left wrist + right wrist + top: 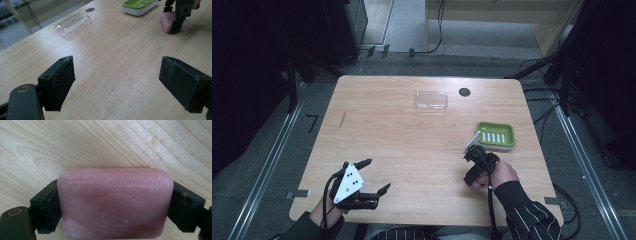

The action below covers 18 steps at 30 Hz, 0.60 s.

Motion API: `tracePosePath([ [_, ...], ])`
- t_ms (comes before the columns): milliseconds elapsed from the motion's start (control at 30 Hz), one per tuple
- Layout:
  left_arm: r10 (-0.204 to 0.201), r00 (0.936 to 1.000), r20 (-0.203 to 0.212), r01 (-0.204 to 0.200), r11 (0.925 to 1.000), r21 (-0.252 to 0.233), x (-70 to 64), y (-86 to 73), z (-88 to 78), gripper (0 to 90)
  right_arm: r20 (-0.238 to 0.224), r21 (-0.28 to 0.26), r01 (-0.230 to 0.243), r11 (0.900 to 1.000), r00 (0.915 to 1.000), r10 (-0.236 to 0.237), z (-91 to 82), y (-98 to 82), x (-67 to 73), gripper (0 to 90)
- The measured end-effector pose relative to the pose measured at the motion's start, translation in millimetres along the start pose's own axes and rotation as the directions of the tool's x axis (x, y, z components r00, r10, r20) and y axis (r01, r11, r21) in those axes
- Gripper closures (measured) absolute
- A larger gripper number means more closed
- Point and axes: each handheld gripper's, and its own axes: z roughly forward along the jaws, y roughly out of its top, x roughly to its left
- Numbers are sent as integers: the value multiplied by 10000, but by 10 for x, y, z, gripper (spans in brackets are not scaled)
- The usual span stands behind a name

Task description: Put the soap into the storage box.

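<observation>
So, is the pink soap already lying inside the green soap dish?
No, the pink soap sits on the wooden table, clamped between the right gripper jaws, apart from the green soap dish.

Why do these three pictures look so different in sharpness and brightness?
High view: dark surroundings, evenly lit table. Left gripper view: near pads soft, clear lid glinting. Right gripper view: the soap is so close it looks soft, though the wood grain stays crisp.

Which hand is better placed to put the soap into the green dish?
Right. The right gripper is already shut on the soap, close beside the green dish. The left gripper is open and holds nothing, far across the table.
</observation>
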Motion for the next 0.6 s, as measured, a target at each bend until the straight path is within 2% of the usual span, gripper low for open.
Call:
tracePosePath([
  [267, 6, 10000, 5, -6, 10000, 6, -1, 0, 2, 140, 68, -219, -93, 9997, 9999, 94, -77, -9, -49, 137],
  [600, 3, 10000, -9, -3, 10000, 22, -2, 0, 4, 140, 159, -652, -523, 9965, 9984, 535, -201, -23, -150, 137],
])
